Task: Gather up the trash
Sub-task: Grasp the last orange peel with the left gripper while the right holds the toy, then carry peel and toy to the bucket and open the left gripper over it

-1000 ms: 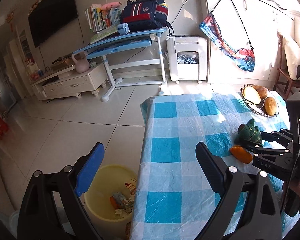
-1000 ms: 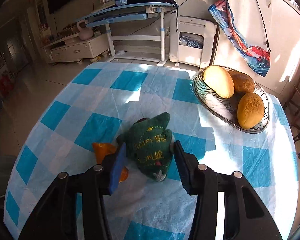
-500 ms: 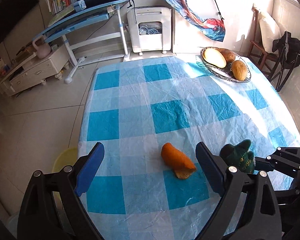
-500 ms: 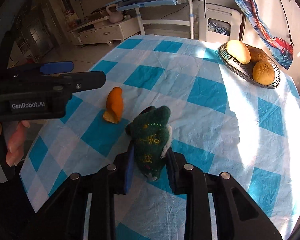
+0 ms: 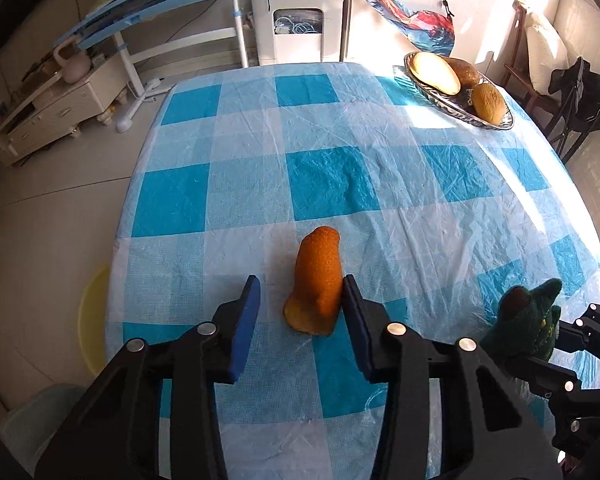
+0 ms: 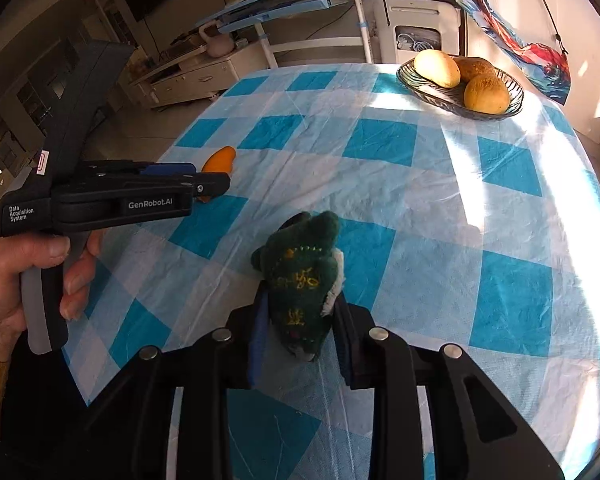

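Note:
An orange peel point(image 5: 316, 280) lies on the blue-checked tablecloth point(image 5: 328, 184). My left gripper point(image 5: 300, 300) is open around the peel's near end; the right finger touches it, the left finger stands apart. The peel's tip also shows in the right wrist view point(image 6: 220, 160) behind the left gripper point(image 6: 208, 180). My right gripper point(image 6: 300, 316) is shut on a dark green felt toy point(image 6: 300, 272), held just above the table. That toy also shows at the right edge of the left wrist view point(image 5: 528, 320).
A glass bowl point(image 5: 496, 122) with bread rolls stands at the table's far right corner. A yellow bin point(image 5: 92, 312) sits on the floor by the table's left edge. A blue desk point(image 5: 148, 4), a white cabinet and a chair stand beyond the table.
My left gripper has moved forward and down so its fingers now flank the orange peel, and they have narrowed. My right gripper has pulled the green toy back and slightly right.

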`<move>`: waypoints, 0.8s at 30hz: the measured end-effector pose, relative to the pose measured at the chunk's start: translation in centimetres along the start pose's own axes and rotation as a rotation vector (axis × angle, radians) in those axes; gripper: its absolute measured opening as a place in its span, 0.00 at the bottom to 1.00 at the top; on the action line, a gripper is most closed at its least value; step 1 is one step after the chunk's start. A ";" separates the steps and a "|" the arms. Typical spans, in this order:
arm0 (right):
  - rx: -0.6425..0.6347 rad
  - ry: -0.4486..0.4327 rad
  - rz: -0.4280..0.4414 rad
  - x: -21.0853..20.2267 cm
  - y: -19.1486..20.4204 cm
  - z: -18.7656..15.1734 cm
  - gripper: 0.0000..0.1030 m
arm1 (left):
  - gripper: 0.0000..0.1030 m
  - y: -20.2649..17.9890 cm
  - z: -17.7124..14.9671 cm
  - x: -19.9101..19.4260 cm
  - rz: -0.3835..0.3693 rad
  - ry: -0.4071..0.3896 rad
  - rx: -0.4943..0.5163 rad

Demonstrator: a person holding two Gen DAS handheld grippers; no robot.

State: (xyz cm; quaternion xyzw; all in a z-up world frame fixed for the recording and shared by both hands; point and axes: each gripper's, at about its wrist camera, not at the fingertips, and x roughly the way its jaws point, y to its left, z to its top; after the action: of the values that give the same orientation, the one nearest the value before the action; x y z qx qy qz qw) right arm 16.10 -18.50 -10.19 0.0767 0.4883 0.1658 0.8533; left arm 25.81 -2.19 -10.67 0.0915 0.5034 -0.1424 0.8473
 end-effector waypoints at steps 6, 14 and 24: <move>0.001 -0.001 0.021 0.1 -0.1 0.1 0.29 | 0.22 -0.3 0.2 -1.1 -0.039 -0.039 0.049; -0.037 -0.047 0.009 -0.3 1.2 0.3 0.29 | 0.22 0.1 0.6 -3.6 0.036 -0.127 0.071; -0.203 -0.230 -0.037 -2.1 5.9 0.7 0.29 | 0.22 2.6 0.5 -8.7 0.127 -0.316 0.025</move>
State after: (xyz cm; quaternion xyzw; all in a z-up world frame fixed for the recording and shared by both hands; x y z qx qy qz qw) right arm 14.51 -13.75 -6.38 -0.0007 0.3694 0.1888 0.9099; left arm 23.19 1.44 -2.74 0.1101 0.3556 -0.1072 0.9219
